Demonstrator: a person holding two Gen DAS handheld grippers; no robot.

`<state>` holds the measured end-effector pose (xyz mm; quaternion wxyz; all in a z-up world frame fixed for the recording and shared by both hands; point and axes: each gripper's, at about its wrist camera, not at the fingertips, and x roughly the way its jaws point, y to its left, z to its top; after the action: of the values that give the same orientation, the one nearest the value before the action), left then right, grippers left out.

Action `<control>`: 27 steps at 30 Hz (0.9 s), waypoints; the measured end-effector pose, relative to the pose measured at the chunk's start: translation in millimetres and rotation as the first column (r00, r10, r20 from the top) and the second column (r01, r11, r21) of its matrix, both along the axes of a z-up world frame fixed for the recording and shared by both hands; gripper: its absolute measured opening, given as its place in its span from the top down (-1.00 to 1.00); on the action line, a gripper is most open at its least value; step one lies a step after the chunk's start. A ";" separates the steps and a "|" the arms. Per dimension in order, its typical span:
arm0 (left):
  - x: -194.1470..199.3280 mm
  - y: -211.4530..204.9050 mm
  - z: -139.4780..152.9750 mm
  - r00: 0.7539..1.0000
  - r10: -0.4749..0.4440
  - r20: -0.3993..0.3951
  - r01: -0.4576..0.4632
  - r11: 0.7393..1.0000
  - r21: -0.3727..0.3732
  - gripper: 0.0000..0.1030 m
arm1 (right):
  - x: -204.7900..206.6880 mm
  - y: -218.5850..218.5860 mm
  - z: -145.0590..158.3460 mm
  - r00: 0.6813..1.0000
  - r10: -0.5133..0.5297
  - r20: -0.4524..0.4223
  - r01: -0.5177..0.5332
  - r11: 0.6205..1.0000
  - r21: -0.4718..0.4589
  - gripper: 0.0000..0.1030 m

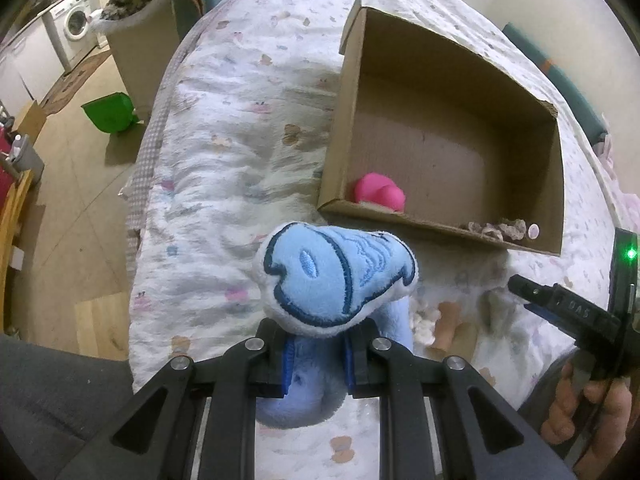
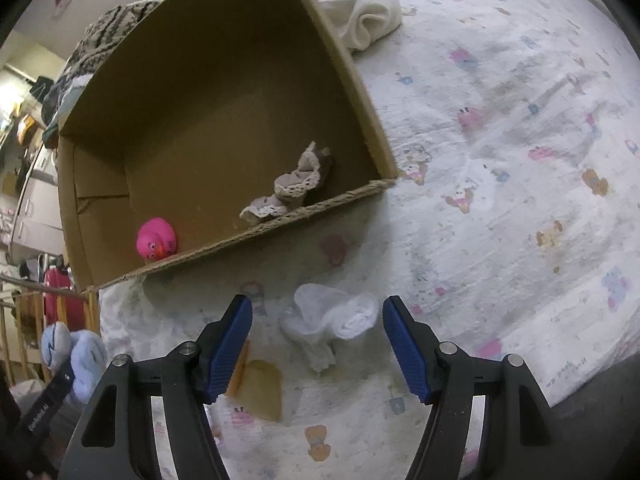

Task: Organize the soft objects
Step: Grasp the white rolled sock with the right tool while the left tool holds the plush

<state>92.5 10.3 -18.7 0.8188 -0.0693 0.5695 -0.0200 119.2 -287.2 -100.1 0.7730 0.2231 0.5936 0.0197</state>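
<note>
The blue plush toy (image 1: 336, 276) is clamped between the jaws of the left gripper (image 1: 318, 354), held up above the bed cover (image 1: 224, 184). Its embroidered pale-blue face with dark-blue stitching points toward the camera, and the rest of its fuzzy body hangs down behind the blue pads (image 1: 289, 364). In the right wrist view the same toy (image 2: 74, 354) shows at the lower left edge, off to the side of the cardboard box.

The right gripper (image 2: 318, 344) points down at the bed with its jaws wide apart and nothing pressed between them. A crumpled white sock (image 2: 336, 320) lies on the cover in the gap between the two blue pads (image 2: 230, 350), touching neither. A person's hand (image 1: 588, 400) holds that gripper (image 1: 516, 282) at the right edge of the left wrist view.

Just beyond both grippers sits an open cardboard box (image 1: 554, 184) on the bed. Inside it a pink rubber duck (image 2: 156, 239) rests in the near left corner, and a beige lace-trimmed cloth (image 2: 292, 186) lies along the near wall toward the right corner; the two are well apart. A cream cloth bundle (image 2: 364, 14) lies on the cover just past the far right corner of the box.

Left of the bed, a green dustpan (image 1: 108, 112) lies on the wooden floor (image 1: 68, 184), and a washing machine (image 1: 74, 20) stands at the far left
</note>
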 end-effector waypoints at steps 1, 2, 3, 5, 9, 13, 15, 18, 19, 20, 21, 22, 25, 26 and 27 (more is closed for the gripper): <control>0.6 -2.4 -0.3 1.000 -0.005 0.002 0.005 1.000 0.002 0.67 | 1.1 2.4 -1.0 1.000 0.007 0.002 -0.007 1.000 0.003 -0.25; 0.8 -5.3 -0.2 1.000 -0.014 0.004 0.014 1.000 0.003 0.67 | 1.8 3.7 -2.4 1.000 0.015 0.000 -0.015 1.000 0.013 -0.02; 0.5 -7.6 0.0 1.000 -0.023 0.006 0.023 1.000 0.003 0.67 | 1.6 5.4 -4.0 1.000 0.022 -0.006 -0.022 1.000 0.018 0.09; -0.1 -11.6 -0.2 0.999 -0.038 0.010 0.038 0.999 0.009 0.67 | 1.8 7.6 -8.0 0.999 0.030 -0.020 -0.030 0.999 0.015 0.31; -0.8 -12.9 -0.3 0.999 -0.043 0.017 0.042 0.999 0.025 0.67 | 1.2 12.6 -6.3 0.999 0.043 -0.011 -0.044 0.999 -0.019 0.66; 0.4 -9.2 -1.7 1.000 -0.025 0.018 0.024 0.999 0.036 0.67 | -1.7 19.3 0.4 0.997 0.078 0.024 -0.077 0.996 -0.052 0.75; 1.3 -6.2 -2.7 1.000 -0.010 0.019 0.009 0.999 0.043 0.67 | -2.3 22.6 3.8 0.995 0.092 0.038 -0.090 0.994 -0.055 0.76; 1.7 -2.7 -4.6 1.000 0.004 0.019 -0.005 0.998 0.057 0.67 | -6.0 20.4 10.1 0.994 0.095 0.059 -0.093 0.995 -0.043 0.76; 1.2 -1.9 -4.7 1.000 0.005 0.022 -0.007 0.998 0.062 0.67 | -7.5 20.6 12.9 0.993 0.098 0.069 -0.095 0.995 -0.036 0.76; 0.7 -1.1 -4.6 1.000 0.006 0.025 -0.008 0.998 0.068 0.67 | -9.4 21.0 16.3 0.991 0.101 0.083 -0.098 0.995 -0.035 0.76; 0.2 -0.2 -4.4 1.000 0.006 0.030 -0.009 0.997 0.076 0.67 | -11.2 21.5 20.0 0.990 0.104 0.097 -0.101 0.994 -0.036 0.76; -0.2 0.5 -4.5 0.999 0.007 0.033 -0.010 0.997 0.082 0.67 | -13.5 22.2 24.3 0.987 0.111 0.113 -0.108 0.994 -0.032 0.76; -0.3 3.5 -4.2 0.999 0.016 0.042 -0.020 0.995 0.097 0.67 | -19.6 24.1 34.9 0.981 0.125 0.146 -0.123 0.992 -0.023 0.76; -0.2 5.1 -3.7 0.999 0.022 0.045 -0.026 0.995 0.096 0.66 | -21.9 24.0 38.6 0.979 0.129 0.156 -0.128 0.992 -0.018 0.76; -0.6 6.5 -2.6 0.998 0.028 0.049 -0.032 0.995 0.094 0.67 | -24.4 23.5 42.4 0.977 0.132 0.167 -0.132 0.991 -0.014 0.76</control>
<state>91.9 16.8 -21.3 0.8346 -0.0383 0.5492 0.0179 94.9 -263.7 -57.7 0.8176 0.1794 0.5399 0.0888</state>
